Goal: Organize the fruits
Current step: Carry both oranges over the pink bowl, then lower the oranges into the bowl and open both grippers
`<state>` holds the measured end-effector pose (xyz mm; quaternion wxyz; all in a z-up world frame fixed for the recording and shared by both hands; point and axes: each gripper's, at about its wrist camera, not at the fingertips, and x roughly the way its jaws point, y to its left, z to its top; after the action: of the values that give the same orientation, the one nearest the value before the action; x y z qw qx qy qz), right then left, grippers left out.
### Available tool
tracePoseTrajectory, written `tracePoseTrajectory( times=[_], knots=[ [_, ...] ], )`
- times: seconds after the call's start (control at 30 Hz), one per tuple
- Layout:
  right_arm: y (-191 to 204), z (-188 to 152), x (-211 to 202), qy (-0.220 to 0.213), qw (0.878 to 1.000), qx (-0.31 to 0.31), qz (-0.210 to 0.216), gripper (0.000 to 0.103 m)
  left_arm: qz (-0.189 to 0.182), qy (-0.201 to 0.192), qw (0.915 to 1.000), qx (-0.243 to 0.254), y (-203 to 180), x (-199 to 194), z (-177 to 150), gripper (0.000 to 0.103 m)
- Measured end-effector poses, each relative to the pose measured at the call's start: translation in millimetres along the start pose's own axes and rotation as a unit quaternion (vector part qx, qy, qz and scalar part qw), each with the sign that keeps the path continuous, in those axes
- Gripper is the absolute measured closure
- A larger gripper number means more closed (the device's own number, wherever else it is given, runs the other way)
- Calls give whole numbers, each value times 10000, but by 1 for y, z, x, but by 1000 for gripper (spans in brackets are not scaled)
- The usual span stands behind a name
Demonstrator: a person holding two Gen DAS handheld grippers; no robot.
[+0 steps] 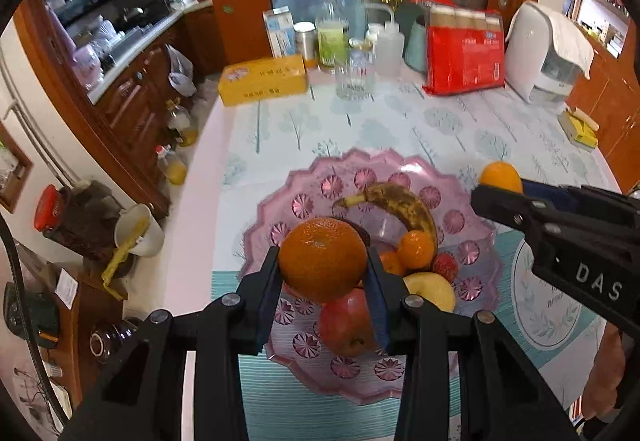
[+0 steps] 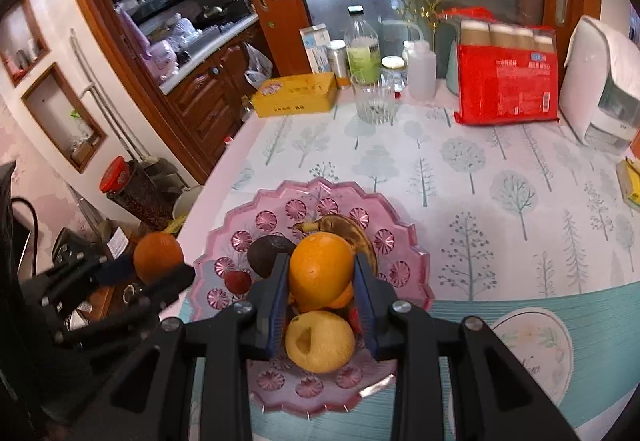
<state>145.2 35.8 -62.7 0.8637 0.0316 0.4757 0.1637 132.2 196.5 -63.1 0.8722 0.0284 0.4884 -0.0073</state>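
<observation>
The tabletop (image 2: 500,177) carried a pink bowl (image 1: 472,249) near its front edge, holding a banana (image 1: 404,201), apple (image 1: 344,317), pear (image 2: 320,341), tangerines and a strawberry (image 1: 446,267). The left tool (image 1: 324,273) gripped a dark orange (image 1: 322,259) above the bowl; the right tool (image 2: 320,281) gripped a paler orange (image 2: 320,267) there. Placing seemed underway; next, each likely needed lowering into a free gap before release.

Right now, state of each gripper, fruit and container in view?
left gripper: shut on dark orange, above plate
right gripper: shut on light orange, above plate
pink plate: on table, holds fruit
banana: lying in plate, spotted brown
glass tumbler: upright, empty
</observation>
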Motion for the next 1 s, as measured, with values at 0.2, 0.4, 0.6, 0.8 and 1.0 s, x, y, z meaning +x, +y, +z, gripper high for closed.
tracePoseTrajectory(
  times=[0.2,0.4,0.6,0.8,1.0],
  knots=[
    [-3,0,33,313,9993,171,-74,72,-88,391,9992,9,1,40,-4,65],
    [-4,1,62,576,9980,231,-132,71,-144,618,9980,28,1,68,-2,65],
    [-2,2,81,747,9969,191,-167,71,-210,769,9968,75,1,88,0,65],
    [-3,3,94,924,9953,199,-193,71,-256,876,9957,164,-3,98,-2,64],
    [-6,2,98,979,9947,299,-135,53,-208,671,9972,271,-8,92,-1,26]
  ],
)
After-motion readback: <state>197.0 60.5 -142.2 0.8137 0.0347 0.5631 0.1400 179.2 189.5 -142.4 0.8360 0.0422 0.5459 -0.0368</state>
